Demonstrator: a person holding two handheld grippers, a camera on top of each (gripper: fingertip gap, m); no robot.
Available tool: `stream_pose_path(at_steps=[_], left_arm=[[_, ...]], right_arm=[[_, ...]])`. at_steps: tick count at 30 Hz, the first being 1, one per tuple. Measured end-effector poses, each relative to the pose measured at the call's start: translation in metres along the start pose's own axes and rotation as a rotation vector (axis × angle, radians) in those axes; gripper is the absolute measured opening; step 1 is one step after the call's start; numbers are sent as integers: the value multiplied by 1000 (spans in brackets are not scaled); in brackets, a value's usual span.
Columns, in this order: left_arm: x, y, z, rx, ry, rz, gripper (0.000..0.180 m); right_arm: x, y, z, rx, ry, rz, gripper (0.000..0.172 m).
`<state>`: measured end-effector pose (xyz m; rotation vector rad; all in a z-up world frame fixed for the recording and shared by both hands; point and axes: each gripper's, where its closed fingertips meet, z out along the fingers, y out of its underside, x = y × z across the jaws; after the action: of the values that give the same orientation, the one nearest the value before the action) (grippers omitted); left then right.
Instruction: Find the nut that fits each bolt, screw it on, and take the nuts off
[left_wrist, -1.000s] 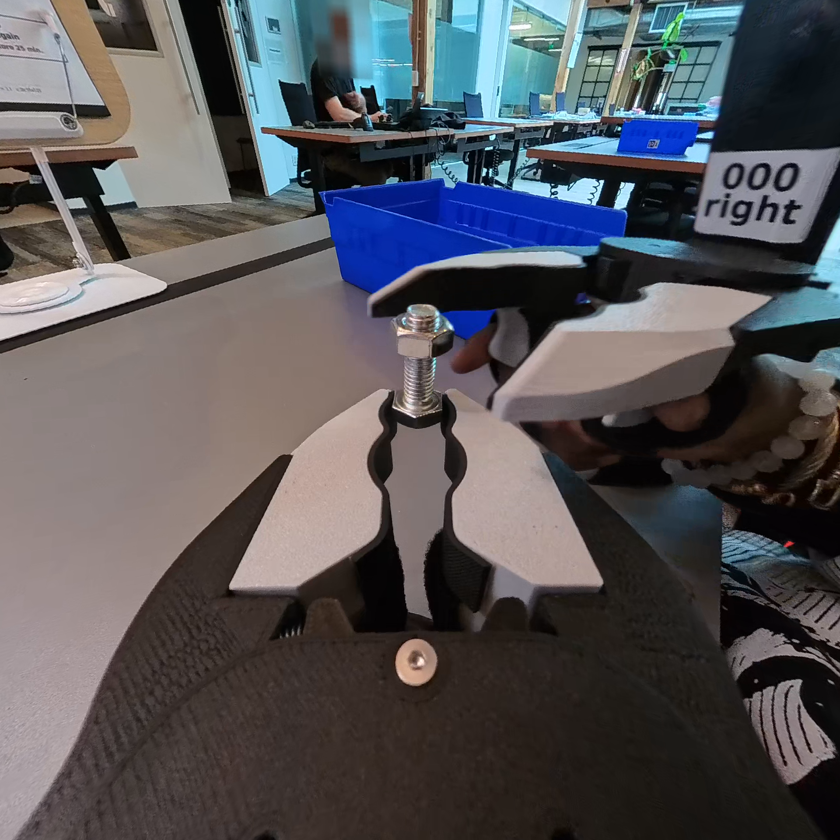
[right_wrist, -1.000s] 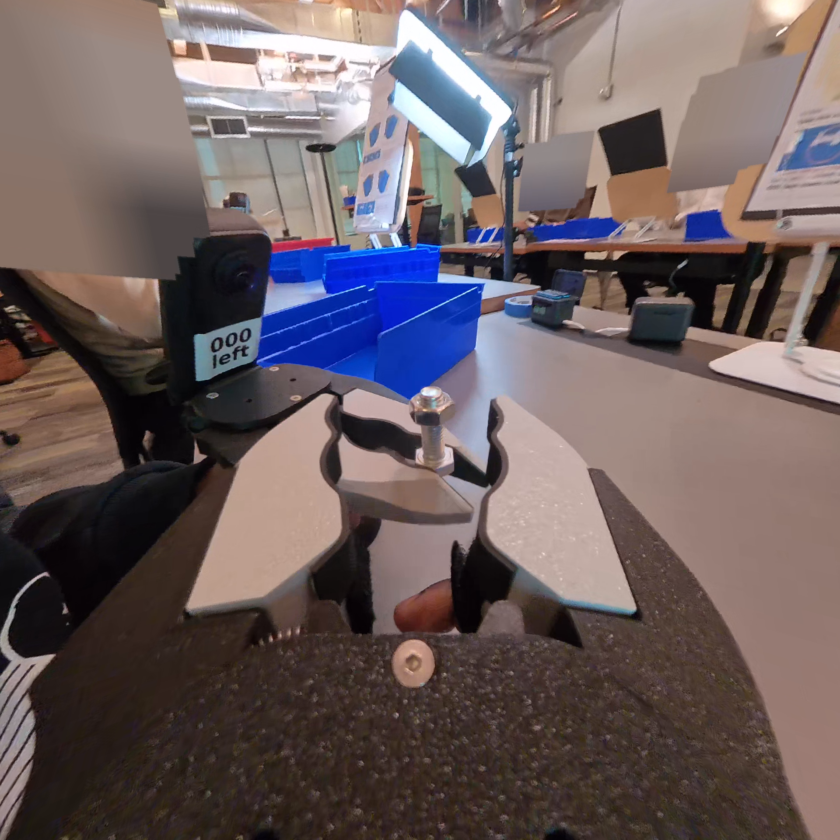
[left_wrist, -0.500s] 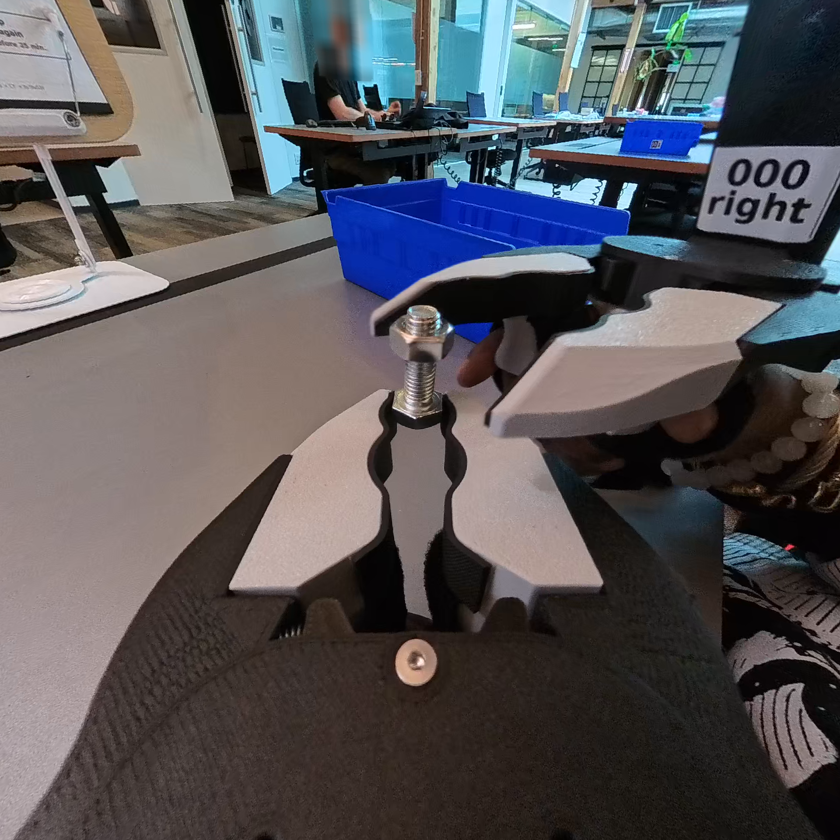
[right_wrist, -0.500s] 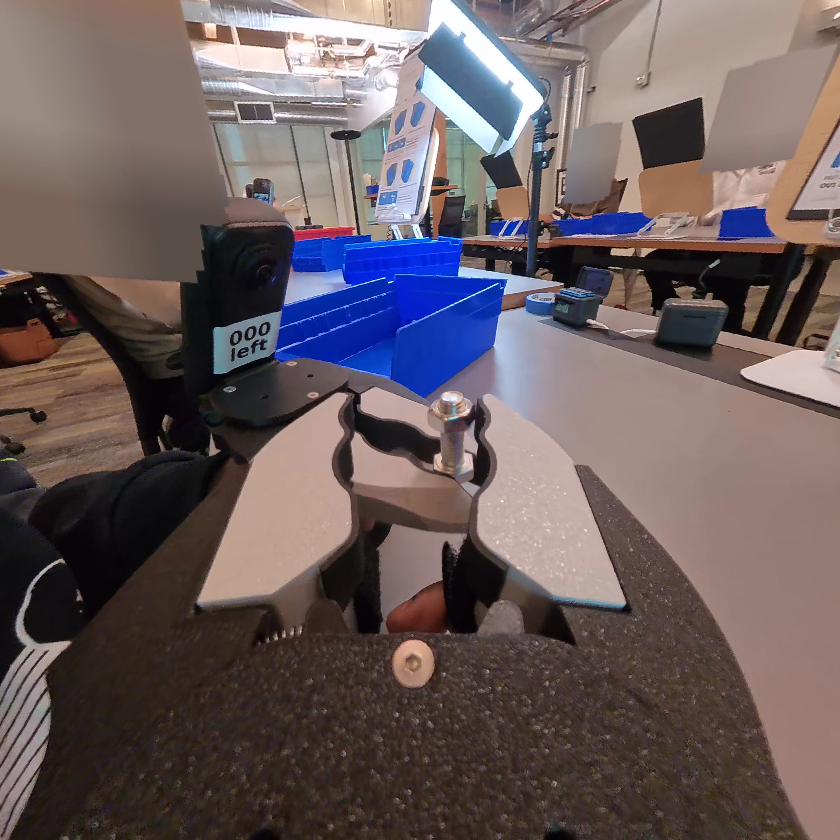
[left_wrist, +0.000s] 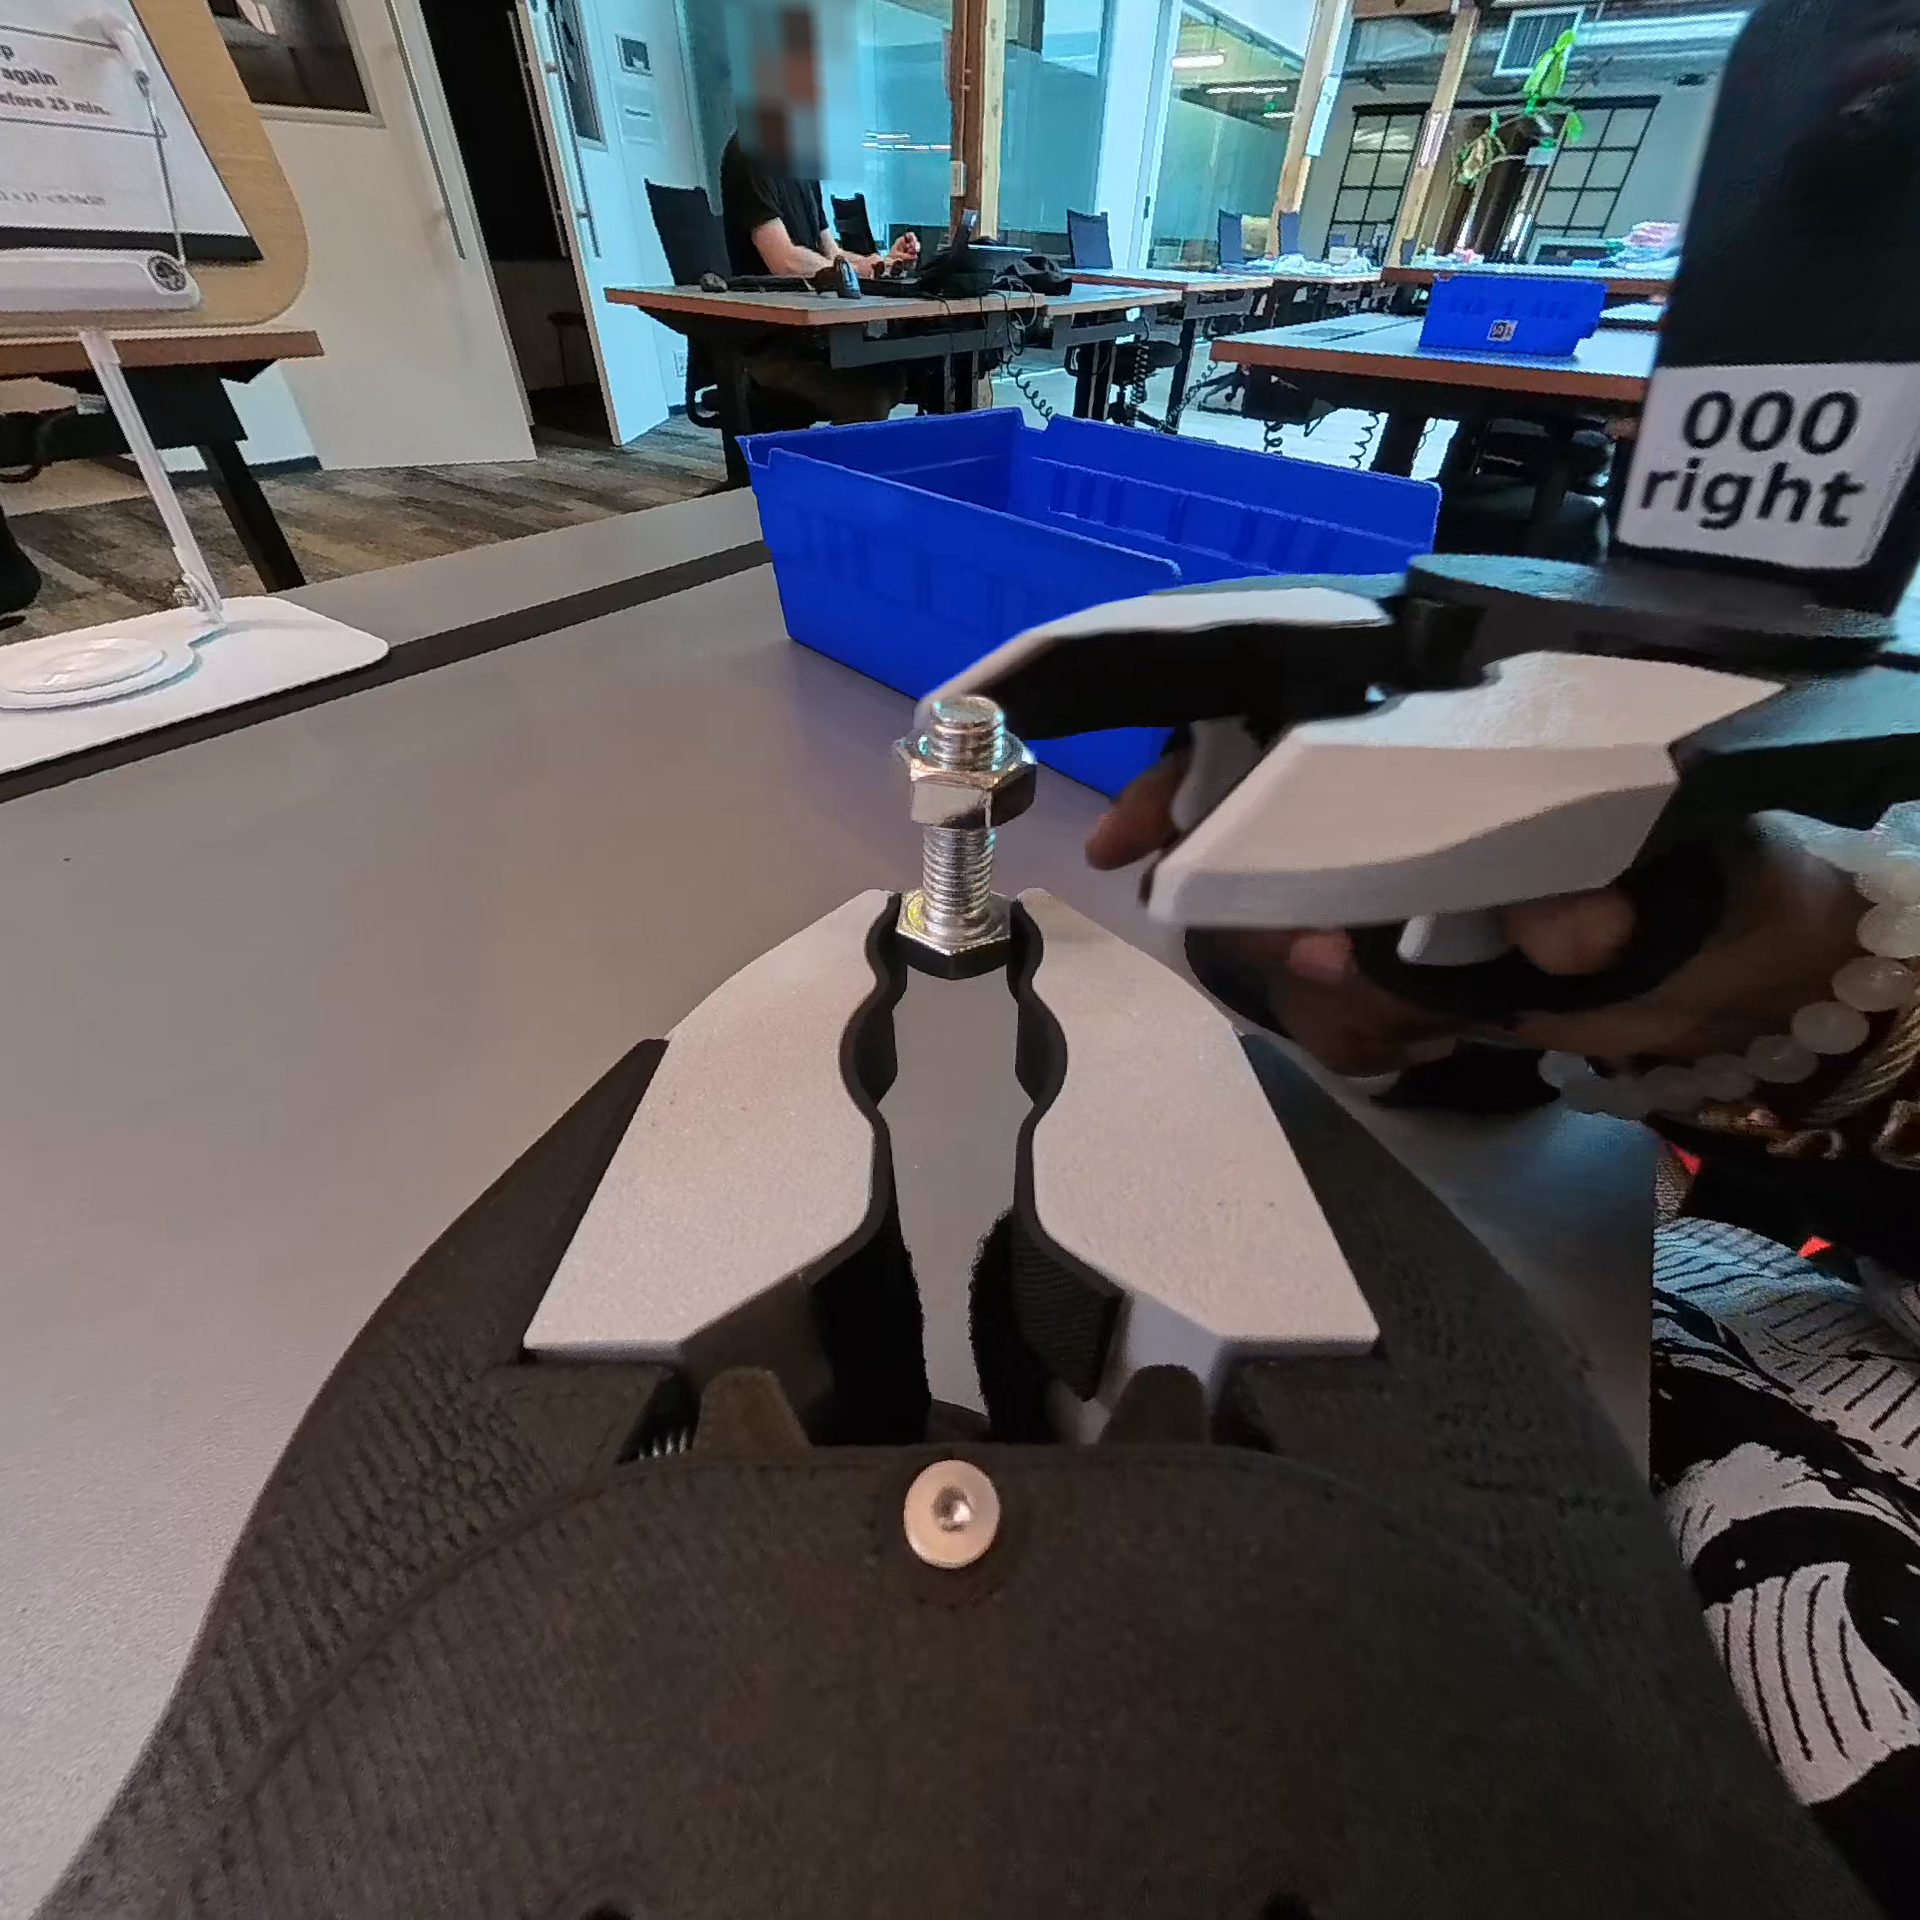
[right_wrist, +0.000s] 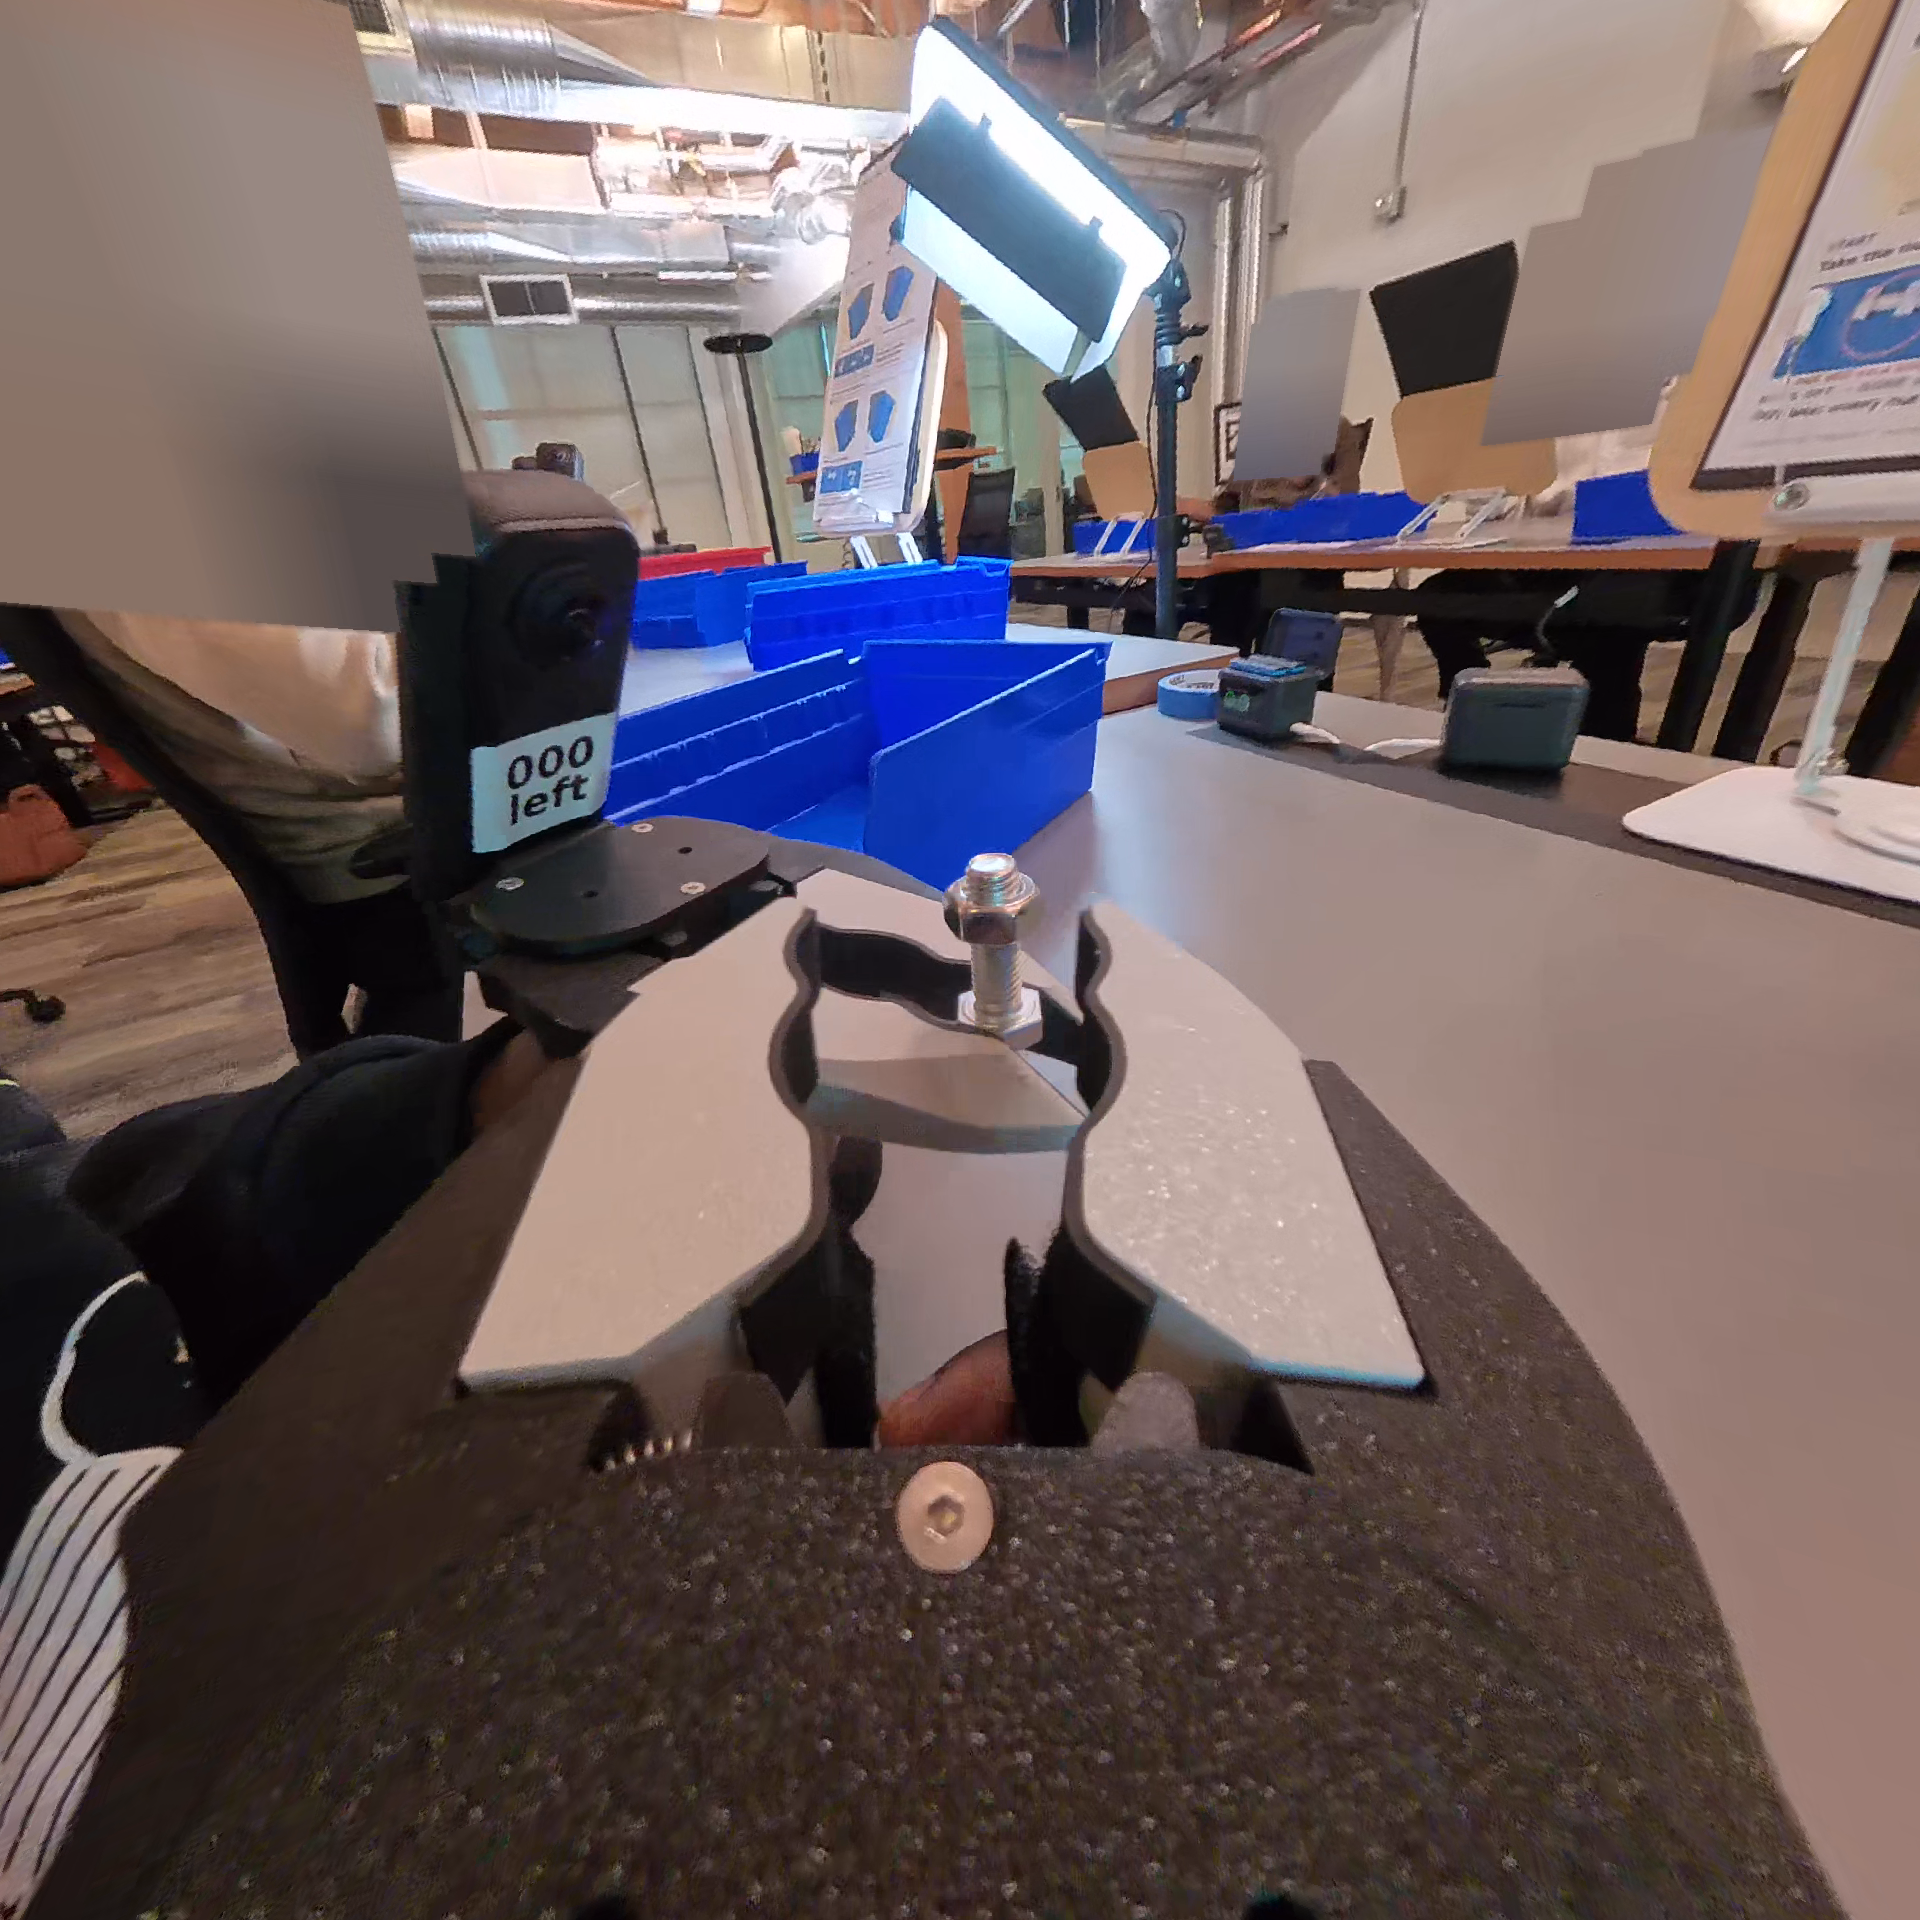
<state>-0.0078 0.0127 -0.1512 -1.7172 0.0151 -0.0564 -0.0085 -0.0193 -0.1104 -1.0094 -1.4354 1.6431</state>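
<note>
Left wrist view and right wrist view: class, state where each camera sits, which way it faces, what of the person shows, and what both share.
Left wrist view: sits on the left gripper, looks along its fingers clamped on the head of an upright bolt toward the blue bin; a hand with a bead bracelet shows at right.
Right wrist view: sits on the right gripper, open, facing the bolt from the other side; a dark sleeve shows.
Shared: bolt, nut, bin, grey table.
</note>
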Motion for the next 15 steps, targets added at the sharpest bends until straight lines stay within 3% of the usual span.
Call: stream_pose_path(at_steps=[7,15], left_arm=[[2,1,1,-9,8,9,18],[0,1,0,-4,2,-2,18]], right_arm=[[-2,4,27,-46,-54,-30,54],[-3,1,13,-29,-25,-56,41]])
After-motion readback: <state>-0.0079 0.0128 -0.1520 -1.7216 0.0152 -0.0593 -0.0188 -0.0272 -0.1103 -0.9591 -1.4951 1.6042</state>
